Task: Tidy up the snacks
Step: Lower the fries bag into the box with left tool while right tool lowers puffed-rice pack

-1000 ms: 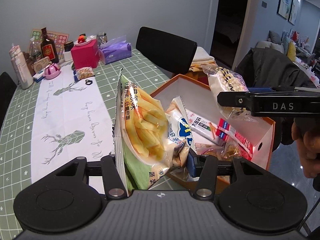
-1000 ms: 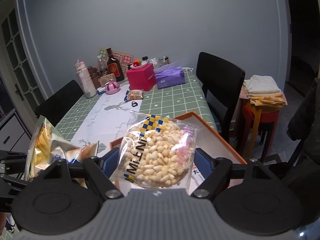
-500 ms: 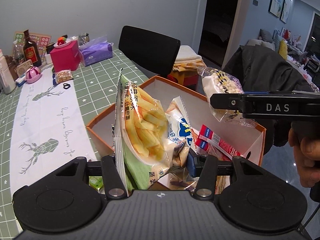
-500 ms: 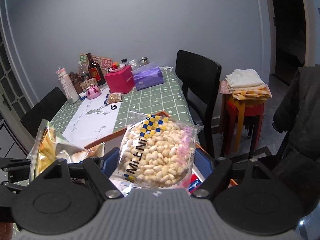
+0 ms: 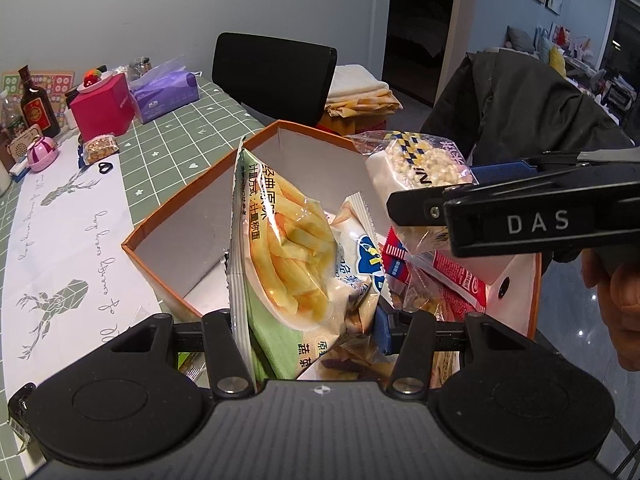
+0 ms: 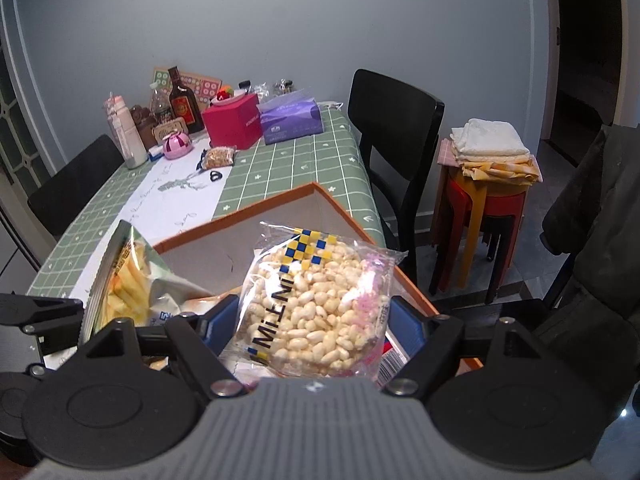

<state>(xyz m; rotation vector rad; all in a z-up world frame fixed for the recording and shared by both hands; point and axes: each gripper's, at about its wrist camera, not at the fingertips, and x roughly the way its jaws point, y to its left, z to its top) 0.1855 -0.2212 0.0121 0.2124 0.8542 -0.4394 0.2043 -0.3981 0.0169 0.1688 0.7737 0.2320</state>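
Note:
My left gripper [image 5: 302,316] is shut on a tall fries bag [image 5: 288,248], with a smaller white bag with a blue logo [image 5: 360,268] squeezed beside it. Both hang over the open orange box [image 5: 180,204], which has white inner walls. A red packet [image 5: 452,276] and other snacks lie inside at the right. My right gripper [image 6: 312,316] is shut on a clear puffed rice pack [image 6: 316,304], held above the box's right half. The left wrist view shows that pack [image 5: 416,164] from the side, with a hand behind the gripper.
The box stands at the near end of a table with a green checked cloth [image 5: 192,136]. At the far end are a pink box [image 5: 102,110], a purple tissue pack [image 5: 166,92], a bottle [image 5: 36,108] and a small snack bag [image 5: 98,148]. A black chair [image 6: 396,128] and a stool with folded towels [image 6: 488,152] stand to the right.
Both grippers have sunk toward the box with their snacks still held. The left one has shifted from the table side to over the box.

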